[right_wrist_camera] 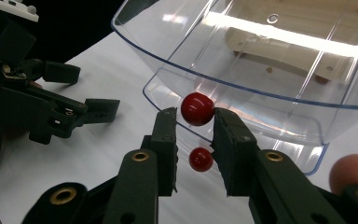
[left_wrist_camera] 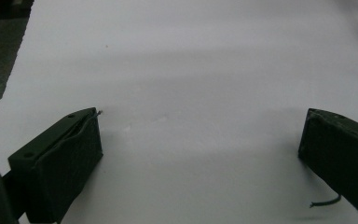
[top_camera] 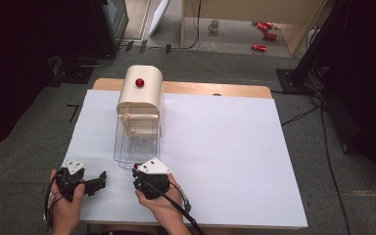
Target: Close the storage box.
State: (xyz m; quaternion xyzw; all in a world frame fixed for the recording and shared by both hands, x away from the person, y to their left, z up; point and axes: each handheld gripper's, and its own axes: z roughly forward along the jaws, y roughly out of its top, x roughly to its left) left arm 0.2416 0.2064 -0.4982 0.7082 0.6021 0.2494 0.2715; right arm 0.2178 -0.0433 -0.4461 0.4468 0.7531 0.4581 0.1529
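A cream box with a red knob on top stands at the table's back left. Its clear plastic flap hangs open toward me, down to the white sheet. A small red knob sits at the flap's front rim. My right gripper is shut on this knob; a second red ball shape below it looks like a reflection. From above, the right gripper sits at the flap's near edge. My left gripper rests to its left, open and holding nothing.
The white sheet covers most of the wooden table. On the floor beyond lie a mug and several red cans. Dark stands rise at the back left and right.
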